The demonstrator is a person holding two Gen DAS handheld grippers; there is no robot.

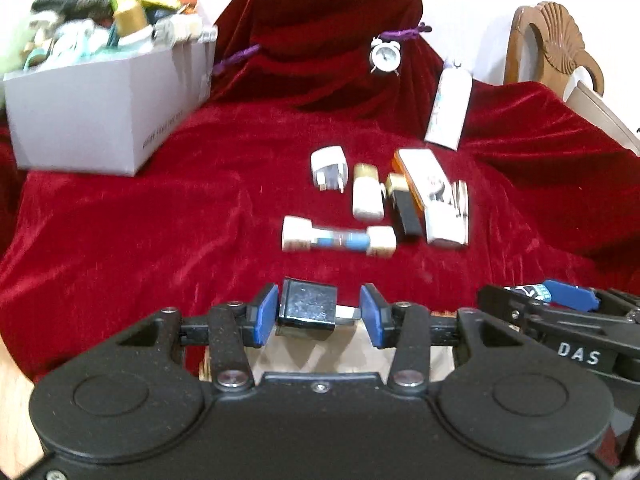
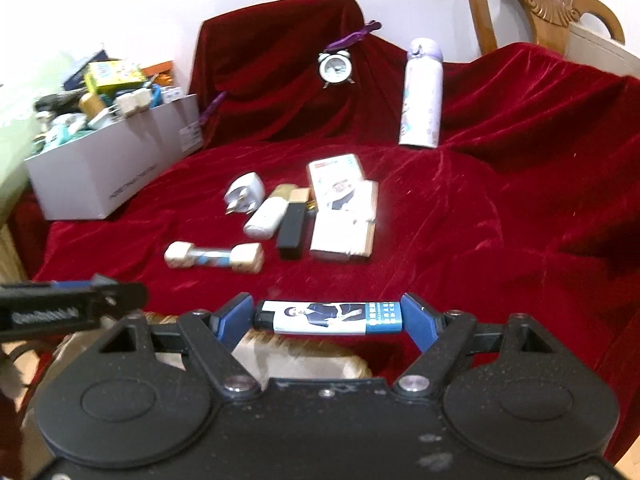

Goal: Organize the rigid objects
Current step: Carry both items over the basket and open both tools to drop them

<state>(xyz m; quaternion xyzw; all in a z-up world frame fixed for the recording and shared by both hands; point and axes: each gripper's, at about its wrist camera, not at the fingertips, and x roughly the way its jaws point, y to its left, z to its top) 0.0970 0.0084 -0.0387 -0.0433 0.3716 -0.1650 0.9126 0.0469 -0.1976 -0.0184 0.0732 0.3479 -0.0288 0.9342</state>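
Observation:
My left gripper (image 1: 319, 315) has a black square block (image 1: 307, 312) against its left pad, with a gap to the right pad. My right gripper (image 2: 329, 317) is shut end to end on a lighter (image 2: 330, 317) printed with a figure. On the red cloth lies a group: a white plug (image 1: 326, 169), a white and gold tube (image 1: 366, 191), a black and gold stick (image 1: 404, 208), white card boxes (image 1: 434, 196) and a small dumbbell-shaped piece (image 1: 338, 238). The same group shows in the right wrist view around the dumbbell piece (image 2: 214, 257).
A grey box (image 1: 88, 116) full of mixed items stands at the left back. A white alarm clock (image 1: 383, 55) and a white flask (image 1: 447, 106) stand at the back. A wooden chair (image 2: 544, 4) is behind the table on the right.

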